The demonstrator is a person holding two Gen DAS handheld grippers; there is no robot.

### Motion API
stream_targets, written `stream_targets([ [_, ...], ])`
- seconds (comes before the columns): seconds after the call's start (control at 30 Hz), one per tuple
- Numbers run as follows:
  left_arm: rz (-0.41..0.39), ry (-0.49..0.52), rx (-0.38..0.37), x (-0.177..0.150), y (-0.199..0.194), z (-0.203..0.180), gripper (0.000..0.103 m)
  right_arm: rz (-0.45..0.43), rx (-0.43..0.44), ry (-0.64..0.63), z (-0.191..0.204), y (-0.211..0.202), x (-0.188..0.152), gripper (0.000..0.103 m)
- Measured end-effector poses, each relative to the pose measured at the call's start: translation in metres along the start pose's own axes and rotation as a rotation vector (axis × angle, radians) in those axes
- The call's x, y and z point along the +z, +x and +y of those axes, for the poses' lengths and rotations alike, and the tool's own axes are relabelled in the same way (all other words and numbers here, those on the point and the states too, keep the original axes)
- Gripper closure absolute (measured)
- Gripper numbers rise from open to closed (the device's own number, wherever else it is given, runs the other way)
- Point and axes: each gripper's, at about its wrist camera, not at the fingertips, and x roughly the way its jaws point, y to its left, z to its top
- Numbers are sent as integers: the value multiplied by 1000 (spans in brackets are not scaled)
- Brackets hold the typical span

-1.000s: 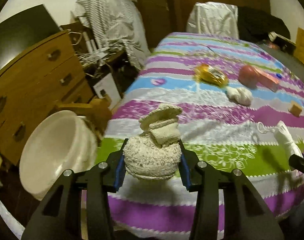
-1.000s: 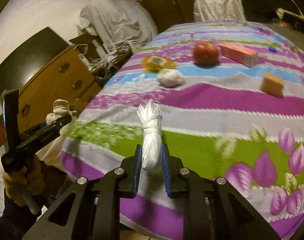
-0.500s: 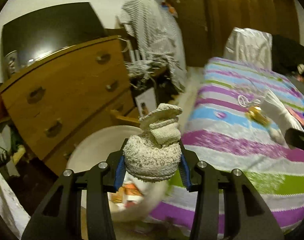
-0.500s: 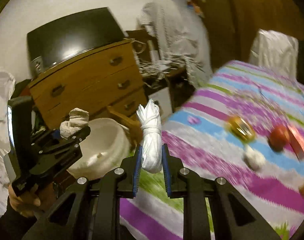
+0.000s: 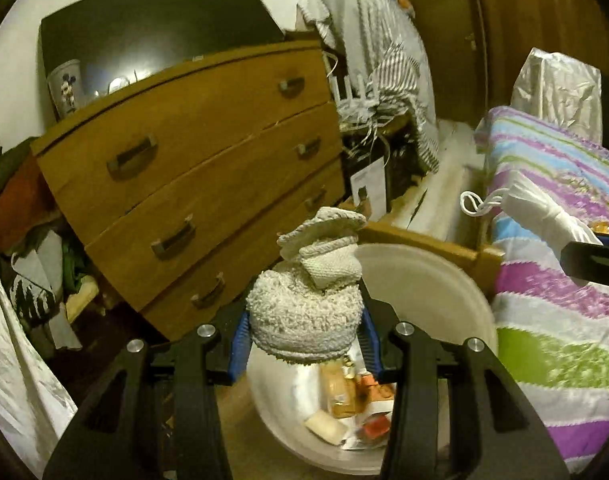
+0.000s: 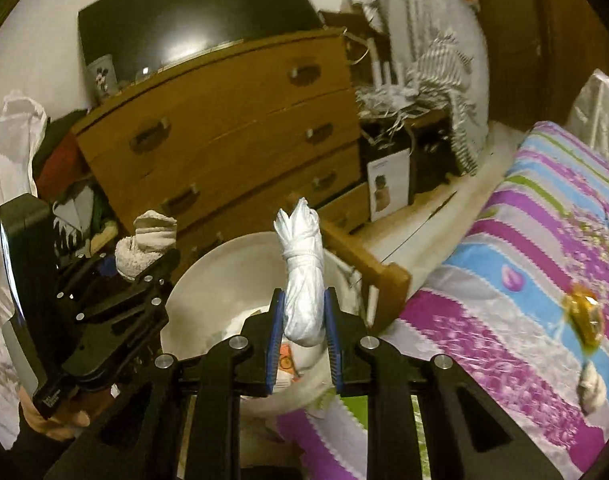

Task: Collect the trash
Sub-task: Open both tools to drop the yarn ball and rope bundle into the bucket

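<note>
Left wrist view: the left gripper (image 5: 306, 336) is clenched on a rolled knit sock (image 5: 306, 304), jaws pinching its fat middle, right above the white bin (image 5: 444, 300) off the bed's corner; soft, light, squashy. Right wrist view: the right gripper (image 6: 302, 330) pinches a knotted white bag (image 6: 302, 280) low down over that bin, limp and slippery-looking.
</note>
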Motion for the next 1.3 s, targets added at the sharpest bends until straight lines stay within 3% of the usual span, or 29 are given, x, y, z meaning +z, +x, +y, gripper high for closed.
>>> stream_targets([
  [0.4, 87, -12, -16, -19, 39, 17, 60, 98, 5, -23, 21, 61, -3, 82],
  [1.03, 93, -28, -31, -20, 46, 19, 60, 95, 26, -49, 32, 67, 6, 82],
  [1.17, 138, -64, -70, -19, 57, 28, 51, 90, 11, -71, 35, 71, 8, 66],
  [1.2, 157, -85, -78, -20, 61, 31, 47, 90, 8, -73, 35, 72, 8, 66],
  [1.3, 189, -139, -118, -22, 67, 42, 47, 86, 0, -70, 32, 71, 8, 66],
])
